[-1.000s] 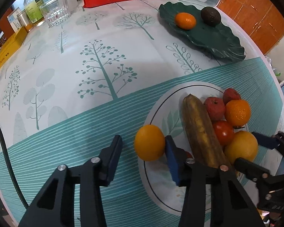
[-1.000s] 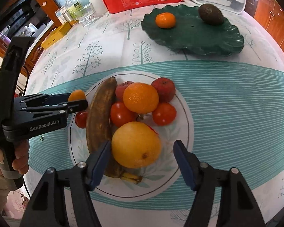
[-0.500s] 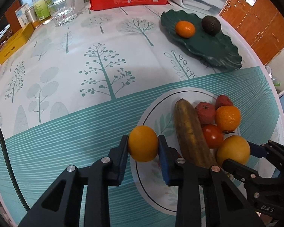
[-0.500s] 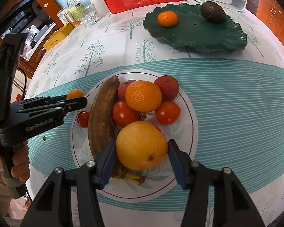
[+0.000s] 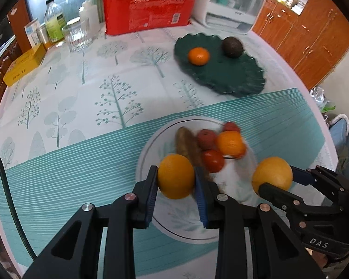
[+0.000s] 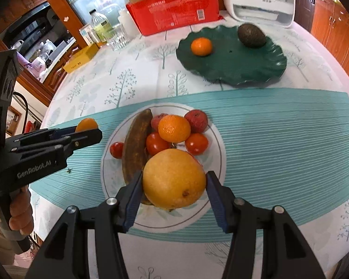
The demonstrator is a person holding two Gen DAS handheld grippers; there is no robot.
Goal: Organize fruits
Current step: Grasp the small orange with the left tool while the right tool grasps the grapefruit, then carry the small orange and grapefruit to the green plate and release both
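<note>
The left claw (image 5: 176,178) was clenched on a small orange (image 5: 176,176), held above the left edge of the white plate (image 6: 217,144). The right claw (image 6: 174,187) was grasping a big yellow-orange fruit (image 6: 174,178) over the near part of the same plate. On this plate lay a brown banana (image 6: 137,144), tomatoes and a mandarin (image 6: 174,128). Farther on the counter (image 6: 279,127) stood a green leaf dish (image 6: 232,67) with a tangerine (image 6: 201,46) and an avocado (image 6: 251,35).

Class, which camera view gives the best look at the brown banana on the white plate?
The right wrist view: the banana appears sharp and nearly full length on the white plate. In the left wrist view it is blurred, its near end hidden behind the left gripper's orange.
</note>
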